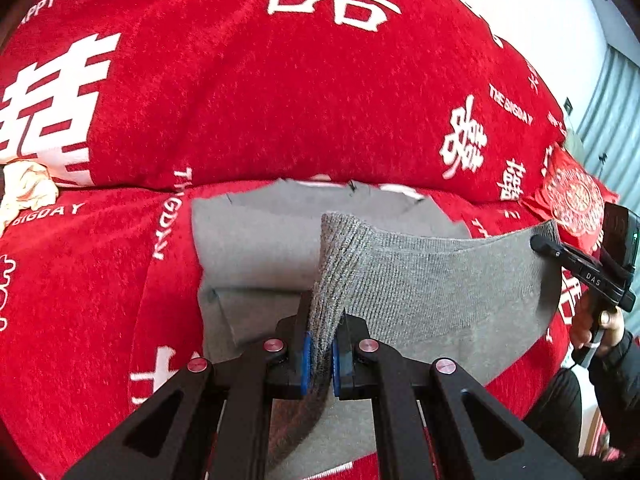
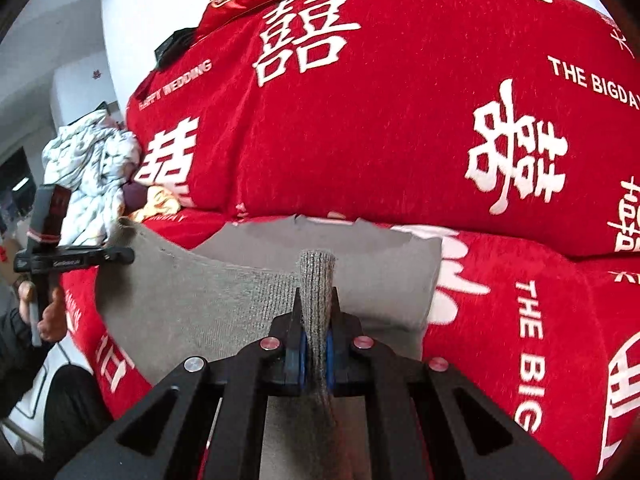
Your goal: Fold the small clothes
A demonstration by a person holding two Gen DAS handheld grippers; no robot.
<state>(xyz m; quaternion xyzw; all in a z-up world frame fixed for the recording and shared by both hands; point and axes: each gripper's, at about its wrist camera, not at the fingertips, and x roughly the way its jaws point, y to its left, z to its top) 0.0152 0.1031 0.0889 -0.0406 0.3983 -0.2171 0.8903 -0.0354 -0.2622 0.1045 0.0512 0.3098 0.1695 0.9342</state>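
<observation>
Blue-padded fingers (image 1: 306,360) of the left gripper (image 1: 320,360) sit closest to the lens, pinched tight on a ribbed band of the grey knit garment (image 1: 420,288) — the fabric rises between the pads as a narrow bunched ridge and folds over just beyond the tips. From that ridge the knit stretches as a taut sheet off to the right of the fingers, where the right gripper (image 1: 538,243) clamps its far edge, held by the person's hand (image 1: 600,328). Ahead of the fingers and below the lifted sheet, the rest of the garment lies flat on the red wedding bedspread (image 1: 280,100), which is printed with white double-happiness characters and the words "THE BIGDAY". A red embroidered cushion (image 1: 576,200) lies far off to the right of the tips, beyond the other gripper. In the right wrist view the picture mirrors this: the right gripper (image 2: 316,354) is closed on another ribbed fold of the grey knit garment (image 2: 224,304), standing upright between its pads, while the left gripper (image 2: 126,255) grips the sheet's edge out to the left of the fingers. Behind that, further left, a crumpled pale cloth (image 2: 90,168) lies heaped against the bedspread's raised bulk.
</observation>
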